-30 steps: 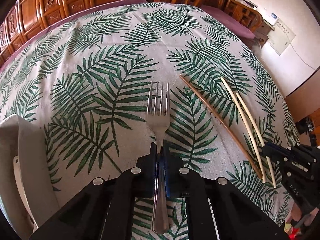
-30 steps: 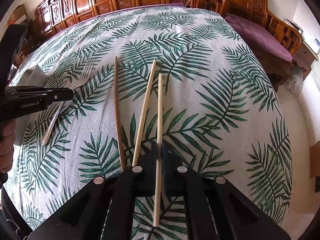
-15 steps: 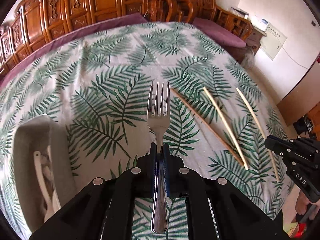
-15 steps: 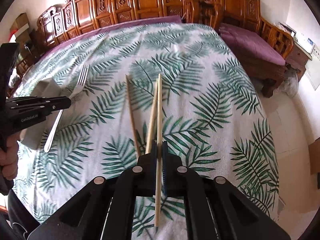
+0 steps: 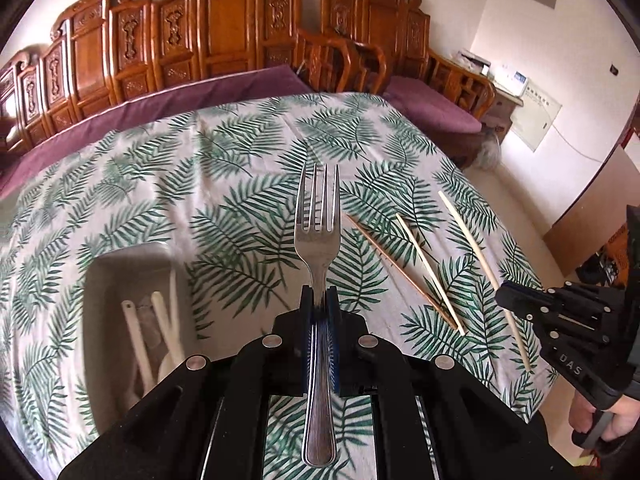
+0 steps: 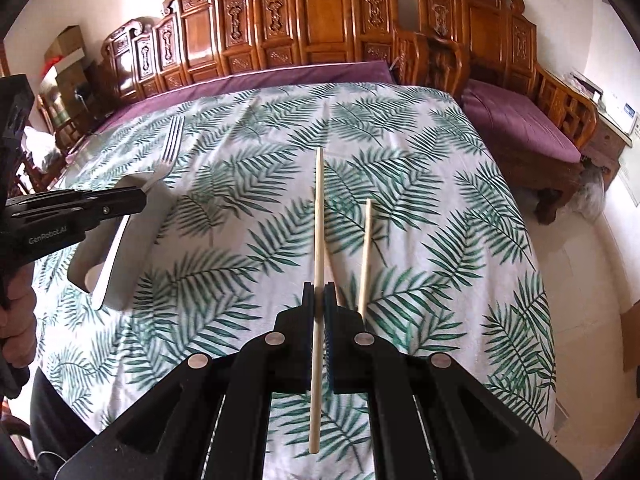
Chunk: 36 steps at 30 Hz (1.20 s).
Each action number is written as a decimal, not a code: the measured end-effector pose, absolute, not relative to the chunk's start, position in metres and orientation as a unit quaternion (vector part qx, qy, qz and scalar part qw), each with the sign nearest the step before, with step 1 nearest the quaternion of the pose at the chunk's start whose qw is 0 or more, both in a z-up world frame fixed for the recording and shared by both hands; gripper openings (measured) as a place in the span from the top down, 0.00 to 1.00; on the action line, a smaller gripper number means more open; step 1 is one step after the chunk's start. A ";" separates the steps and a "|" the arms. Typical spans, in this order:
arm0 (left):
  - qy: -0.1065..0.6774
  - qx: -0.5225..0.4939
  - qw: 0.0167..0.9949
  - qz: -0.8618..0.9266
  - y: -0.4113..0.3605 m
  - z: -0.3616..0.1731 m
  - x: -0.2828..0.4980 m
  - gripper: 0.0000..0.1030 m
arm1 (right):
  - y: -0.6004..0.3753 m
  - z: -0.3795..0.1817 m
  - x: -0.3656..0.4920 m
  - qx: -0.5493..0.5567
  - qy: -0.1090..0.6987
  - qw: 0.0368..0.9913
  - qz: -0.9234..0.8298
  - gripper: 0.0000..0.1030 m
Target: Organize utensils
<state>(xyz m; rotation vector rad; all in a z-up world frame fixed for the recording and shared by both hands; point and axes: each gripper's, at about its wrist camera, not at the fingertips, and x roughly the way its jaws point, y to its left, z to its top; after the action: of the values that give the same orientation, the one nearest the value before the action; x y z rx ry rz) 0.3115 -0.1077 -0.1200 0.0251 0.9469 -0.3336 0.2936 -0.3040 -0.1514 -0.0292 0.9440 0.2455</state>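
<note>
My left gripper is shut on a steel fork and holds it in the air above the table, tines forward. A white tray with white utensils lies below to its left. My right gripper is shut on a pale chopstick, lifted off the cloth. A second pale chopstick lies on the table just to its right. In the left wrist view a brown chopstick and a pale one lie on the cloth, and the right gripper holds its chopstick.
The table is covered by a palm-leaf cloth. Carved wooden benches with purple cushions stand behind and to the right. The tray and the left gripper with the fork show at the left of the right wrist view.
Both grippers have risen well above the table, lifting the fork and the pale chopstick off the cloth. The white tray has come into view under the left gripper.
</note>
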 end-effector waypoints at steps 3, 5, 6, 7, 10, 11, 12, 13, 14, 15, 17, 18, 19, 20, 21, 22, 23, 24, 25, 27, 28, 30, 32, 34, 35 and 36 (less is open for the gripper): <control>0.448 0.008 0.880 -0.155 -0.092 -0.112 0.305 0.94 | -0.293 -0.149 0.294 -0.015 0.452 0.883 0.125 0.94; 0.444 0.006 0.883 -0.151 -0.081 -0.107 0.301 0.94 | -0.283 -0.147 0.295 -0.017 0.451 0.883 0.131 0.94; 0.443 0.004 0.884 -0.149 -0.077 -0.105 0.300 0.94 | -0.278 -0.146 0.296 -0.018 0.450 0.883 0.135 0.94; 0.441 0.003 0.885 -0.147 -0.071 -0.104 0.299 0.94 | -0.274 -0.145 0.296 -0.018 0.449 0.882 0.138 0.94; 0.437 -0.003 0.888 -0.141 -0.056 -0.100 0.296 0.94 | -0.257 -0.142 0.296 -0.023 0.448 0.881 0.149 0.94; 0.437 -0.005 0.889 -0.138 -0.050 -0.099 0.295 0.94 | -0.252 -0.142 0.296 -0.025 0.447 0.881 0.153 0.94; 0.437 -0.007 0.889 -0.135 -0.045 -0.099 0.294 0.94 | -0.249 -0.141 0.296 -0.026 0.446 0.881 0.155 0.94; 0.436 -0.009 0.890 -0.132 -0.040 -0.098 0.293 0.94 | -0.242 -0.140 0.296 -0.029 0.446 0.880 0.160 0.94; 0.436 -0.011 0.890 -0.131 -0.035 -0.098 0.293 0.94 | -0.238 -0.140 0.296 -0.031 0.445 0.880 0.162 0.94; 0.436 -0.012 0.891 -0.128 -0.031 -0.097 0.291 0.94 | -0.233 -0.139 0.297 -0.033 0.444 0.880 0.165 0.94; 0.434 -0.012 0.892 -0.124 -0.023 -0.097 0.289 0.94 | -0.225 -0.138 0.297 -0.035 0.443 0.879 0.171 0.94; 0.434 -0.013 0.893 -0.121 -0.019 -0.097 0.288 0.94 | -0.220 -0.137 0.297 -0.036 0.442 0.879 0.174 0.94; 0.433 -0.014 0.893 -0.119 -0.016 -0.097 0.287 0.94 | -0.216 -0.136 0.297 -0.036 0.442 0.879 0.176 0.94; 0.433 -0.014 0.894 -0.117 -0.013 -0.097 0.286 0.94 | -0.213 -0.135 0.297 -0.037 0.441 0.879 0.179 0.94; 0.432 -0.015 0.894 -0.114 -0.009 -0.097 0.285 0.94 | -0.208 -0.134 0.297 -0.038 0.440 0.878 0.182 0.94; 0.432 -0.016 0.895 -0.110 -0.005 -0.097 0.284 0.94 | -0.204 -0.133 0.297 -0.040 0.439 0.878 0.187 0.94; 0.432 -0.016 0.896 -0.107 -0.001 -0.097 0.284 0.94 | -0.199 -0.131 0.296 -0.042 0.438 0.878 0.191 0.94; 0.431 -0.016 0.896 -0.105 0.003 -0.097 0.283 0.94 | -0.195 -0.130 0.296 -0.043 0.437 0.877 0.194 0.94; 0.431 -0.017 0.896 -0.102 0.007 -0.098 0.283 0.94 | -0.192 -0.130 0.295 -0.043 0.436 0.877 0.197 0.94; 0.433 -0.019 0.896 -0.093 0.015 -0.100 0.285 0.94 | -0.185 -0.127 0.293 -0.045 0.434 0.876 0.204 0.94; 0.435 -0.020 0.896 -0.089 0.020 -0.103 0.287 0.94 | -0.181 -0.126 0.293 -0.048 0.433 0.876 0.207 0.94; 0.438 -0.022 0.895 -0.080 0.028 -0.109 0.289 0.94 | -0.176 -0.124 0.290 -0.051 0.432 0.875 0.211 0.94; 0.446 -0.023 0.892 -0.071 0.037 -0.118 0.293 0.94 | -0.171 -0.122 0.288 -0.054 0.432 0.875 0.214 0.94; 0.451 -0.022 0.890 -0.065 0.042 -0.125 0.298 0.94 | -0.168 -0.121 0.287 -0.056 0.433 0.874 0.215 0.94; 0.455 -0.020 0.888 -0.061 0.046 -0.129 0.301 0.94 | -0.167 -0.121 0.287 -0.057 0.433 0.873 0.216 0.94; 0.456 -0.020 0.888 -0.059 0.047 -0.132 0.302 0.94 | -0.166 -0.122 0.287 -0.058 0.434 0.872 0.216 0.94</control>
<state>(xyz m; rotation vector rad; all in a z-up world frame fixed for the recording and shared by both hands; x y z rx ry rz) 0.3025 0.0470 -0.1318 -0.0407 0.9484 -0.1229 0.2873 -0.1661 -0.1215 -0.1214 0.9078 0.4513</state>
